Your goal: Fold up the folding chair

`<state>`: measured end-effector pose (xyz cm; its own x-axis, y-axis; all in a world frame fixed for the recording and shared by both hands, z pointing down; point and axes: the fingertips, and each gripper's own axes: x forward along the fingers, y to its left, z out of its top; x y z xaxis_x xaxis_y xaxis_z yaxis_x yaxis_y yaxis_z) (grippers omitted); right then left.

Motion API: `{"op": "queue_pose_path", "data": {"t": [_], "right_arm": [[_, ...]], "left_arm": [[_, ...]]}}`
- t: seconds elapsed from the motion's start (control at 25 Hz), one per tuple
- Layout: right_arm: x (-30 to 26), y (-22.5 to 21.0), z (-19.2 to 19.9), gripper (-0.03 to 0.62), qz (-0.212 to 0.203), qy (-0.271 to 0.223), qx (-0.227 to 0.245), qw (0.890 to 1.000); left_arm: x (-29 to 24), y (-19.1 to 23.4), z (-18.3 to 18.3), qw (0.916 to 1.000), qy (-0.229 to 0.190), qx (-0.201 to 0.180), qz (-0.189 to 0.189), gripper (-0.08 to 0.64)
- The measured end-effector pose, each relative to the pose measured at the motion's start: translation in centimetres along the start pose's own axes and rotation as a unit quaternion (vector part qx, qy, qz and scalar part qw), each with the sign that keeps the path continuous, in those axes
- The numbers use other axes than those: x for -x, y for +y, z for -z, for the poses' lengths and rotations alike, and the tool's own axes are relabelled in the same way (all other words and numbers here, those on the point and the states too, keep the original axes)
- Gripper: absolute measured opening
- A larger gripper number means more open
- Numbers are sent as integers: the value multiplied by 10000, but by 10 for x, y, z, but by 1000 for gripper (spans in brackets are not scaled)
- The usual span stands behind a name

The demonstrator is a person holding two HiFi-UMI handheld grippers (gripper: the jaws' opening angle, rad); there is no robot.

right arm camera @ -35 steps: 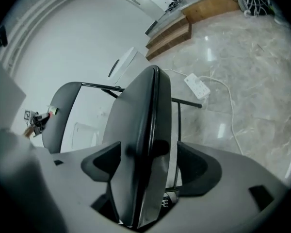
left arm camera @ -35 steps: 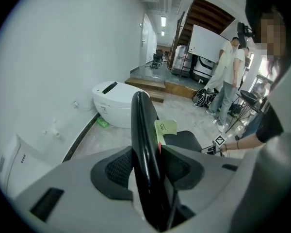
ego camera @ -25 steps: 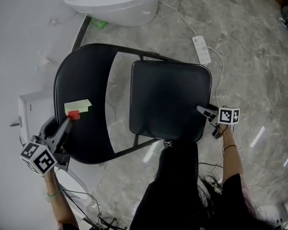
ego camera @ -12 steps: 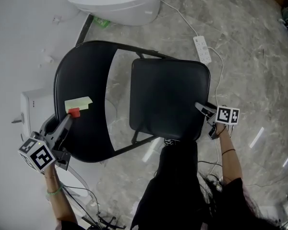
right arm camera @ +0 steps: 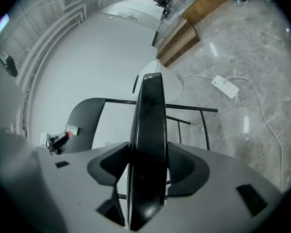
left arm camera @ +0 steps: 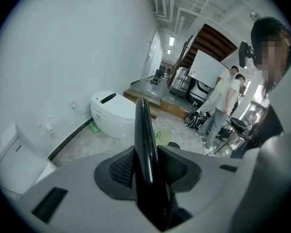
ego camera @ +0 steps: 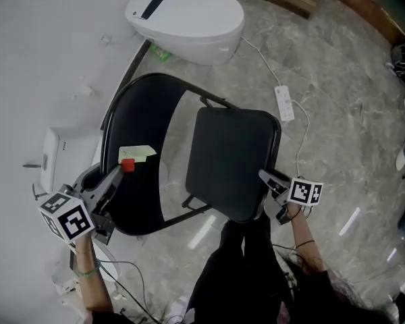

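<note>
The black folding chair stands on the marble floor. In the head view its seat (ego camera: 229, 160) is tilted up at the near edge, with the curved backrest (ego camera: 138, 187) to its left. My left gripper (ego camera: 121, 169) grips the backrest's rim. In the left gripper view the rim (left arm camera: 141, 125) runs between the pads (left arm camera: 121, 166), and the jaws are closing on it. My right gripper (ego camera: 264, 177) holds the seat's near edge. In the right gripper view the seat edge (right arm camera: 150, 115) fills the gap between the closing jaws.
A white toilet-shaped unit (ego camera: 189, 12) sits beyond the chair, a white power strip (ego camera: 283, 103) with its cord to the right, a white box (ego camera: 57, 157) by the wall at left. My dark-trousered legs (ego camera: 243, 275) stand behind the seat. Two people (left arm camera: 223, 106) stand far off.
Both grippers have risen. The seat's near edge has come up with the right gripper, so the seat looks narrower and more tilted. The backrest has shifted right in the view.
</note>
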<state>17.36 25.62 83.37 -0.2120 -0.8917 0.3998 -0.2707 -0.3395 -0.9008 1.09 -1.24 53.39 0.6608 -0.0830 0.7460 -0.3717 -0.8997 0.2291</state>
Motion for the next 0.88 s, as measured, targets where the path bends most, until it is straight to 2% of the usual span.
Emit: {"op": "queue_pose_path", "data": {"t": [0.16,0.28,0.52,0.8,0.88], "right_arm": [[-11,64,10,233,-219,152,221,9994],[-25,103,11,232,-359,291,357,9983],[-61,170,22,232,-319,733,422,9959],[-83,194,29,232,-97,1286,867,9878],[-87,203,31,232,-129,1378,872,9865]], "left_arm": [[17,-10,-13,9998,-8,-186,-73,127],[27,-24,-21,9998,-78,-174,-47,126],[47,-26,-32,9987,-45,-339,-390,124],[52,-26,-37,9983,-7,-355,-464,123],[55,-29,-38,9983,12,-356,-457,123]]}}
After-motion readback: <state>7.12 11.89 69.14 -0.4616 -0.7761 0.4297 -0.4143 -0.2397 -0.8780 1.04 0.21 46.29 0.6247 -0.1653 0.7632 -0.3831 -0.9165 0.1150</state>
